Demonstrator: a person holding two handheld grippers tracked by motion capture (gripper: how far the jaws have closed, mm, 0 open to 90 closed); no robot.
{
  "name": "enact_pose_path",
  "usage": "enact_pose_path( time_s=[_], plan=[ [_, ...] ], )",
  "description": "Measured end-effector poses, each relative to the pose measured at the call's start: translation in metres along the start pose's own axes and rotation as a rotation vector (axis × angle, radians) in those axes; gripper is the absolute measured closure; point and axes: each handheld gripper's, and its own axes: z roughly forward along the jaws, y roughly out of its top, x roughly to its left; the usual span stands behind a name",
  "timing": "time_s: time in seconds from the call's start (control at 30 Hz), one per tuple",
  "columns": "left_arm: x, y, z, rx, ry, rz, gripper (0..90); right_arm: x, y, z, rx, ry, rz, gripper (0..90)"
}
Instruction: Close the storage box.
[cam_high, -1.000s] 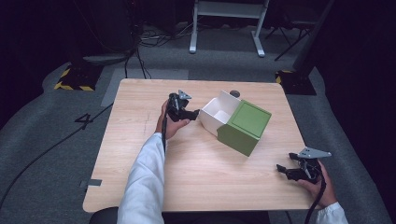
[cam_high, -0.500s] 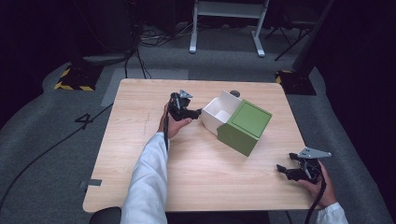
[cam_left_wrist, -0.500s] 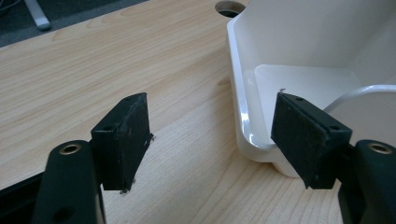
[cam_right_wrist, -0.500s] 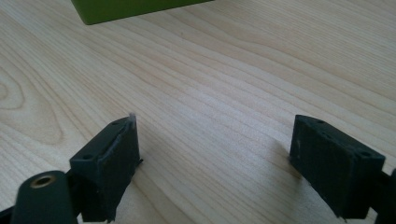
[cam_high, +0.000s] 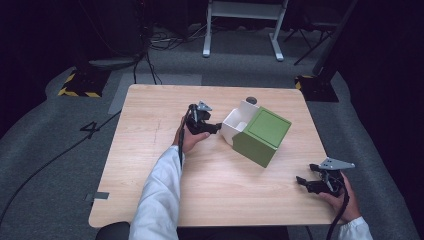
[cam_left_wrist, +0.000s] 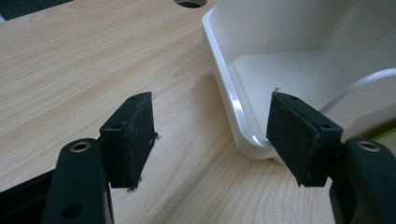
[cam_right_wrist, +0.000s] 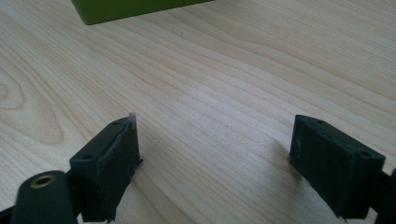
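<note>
A green box (cam_high: 262, 135) lies on its side at the table's middle right, and a white inner tray (cam_high: 237, 123) sticks out of its left end. My left gripper (cam_high: 218, 128) is open right at the tray's near corner. In the left gripper view the tray's rounded corner (cam_left_wrist: 245, 135) sits between the open jaws, nearer the right one. My right gripper (cam_high: 301, 181) rests open low over the table near the front right corner, apart from the box. The right gripper view has bare wood between its jaws and the green box's edge (cam_right_wrist: 126, 9) at the top.
The wooden table (cam_high: 150, 150) has a round cable hole (cam_high: 251, 100) behind the tray. A metal stand (cam_high: 245, 20) and cables lie on the grey floor beyond the table. Floor tape with black and yellow stripes (cam_high: 75, 90) is at the left.
The left gripper has edged slightly toward the white tray. The right gripper and the box have stayed put.
</note>
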Motion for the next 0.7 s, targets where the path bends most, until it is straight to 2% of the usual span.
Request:
enact_pose_path(
  time_s=[0.1, 0.17, 0.2, 0.23, 0.3, 0.4, 0.43, 0.53, 0.6, 0.7],
  plan=[
    [-0.004, 0.000, 0.001, 0.004, 0.002, 0.017, 33.5, 0.000, 0.000, 0.000, 0.001, 0.001, 0.001, 15.9],
    [-0.006, -0.002, 0.003, 0.008, -0.004, 0.011, 37.0, 0.000, 0.000, 0.000, 0.001, 0.000, 0.001, 15.9],
    [-0.008, -0.004, 0.006, 0.020, -0.021, 0.013, 38.9, 0.000, 0.000, 0.000, 0.000, 0.000, 0.000, 15.9],
    [-0.008, -0.004, 0.006, 0.020, -0.021, 0.013, 40.4, 0.000, 0.000, 0.000, 0.001, 0.000, 0.000, 15.9],
    [-0.013, -0.008, 0.012, 0.030, -0.062, 0.003, 42.0, 0.000, 0.000, 0.000, 0.002, 0.000, 0.001, 15.9],
    [-0.018, -0.008, 0.015, 0.041, -0.077, 0.018, 43.4, 0.000, 0.000, 0.000, 0.001, -0.001, 0.000, 15.9],
    [-0.024, -0.008, 0.019, 0.051, -0.096, 0.036, 44.6, 0.000, 0.000, 0.000, 0.002, -0.001, 0.000, 15.9],
    [-0.030, -0.007, 0.022, 0.057, -0.110, 0.047, 50.1, 0.000, 0.000, 0.000, 0.000, 0.001, 0.001, 15.9],
    [-0.033, -0.006, 0.023, 0.066, -0.115, 0.056, 49.1, 0.000, 0.000, 0.000, 0.001, 0.000, 0.000, 15.8],
    [-0.034, -0.005, 0.025, 0.076, -0.110, 0.050, 50.5, 0.000, 0.000, 0.000, 0.002, 0.000, 0.001, 15.9]
  ],
)
